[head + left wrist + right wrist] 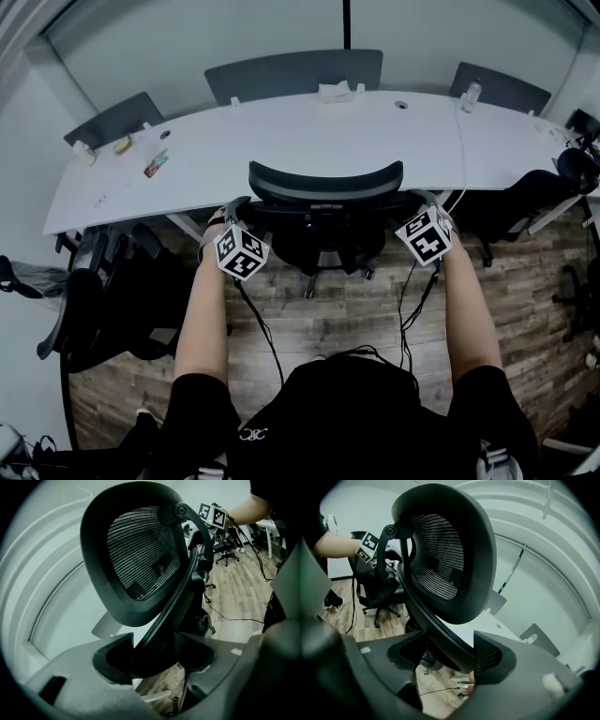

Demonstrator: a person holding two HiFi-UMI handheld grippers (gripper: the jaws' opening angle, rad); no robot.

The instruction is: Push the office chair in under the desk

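Note:
The black office chair stands in front of the curved white desk [281, 141], and its mesh headrest [325, 180] is at the desk's near edge. My left gripper [232, 208] is on the left side of the chair's back frame and my right gripper [422, 199] is on the right side. In the left gripper view the headrest [140, 550] rises above the jaws, and the left gripper [152, 656] is shut on the black frame bar. The right gripper view shows the headrest [440, 550] too; the right gripper [445, 656] holds the other frame bar.
More black chairs stand at the left [103, 300] and the right [525, 202]. Grey partition panels [292, 73] line the desk's far side. A tissue pack [335, 91] and small items [156, 165] lie on the desk. Cables hang from both grippers over the wood floor.

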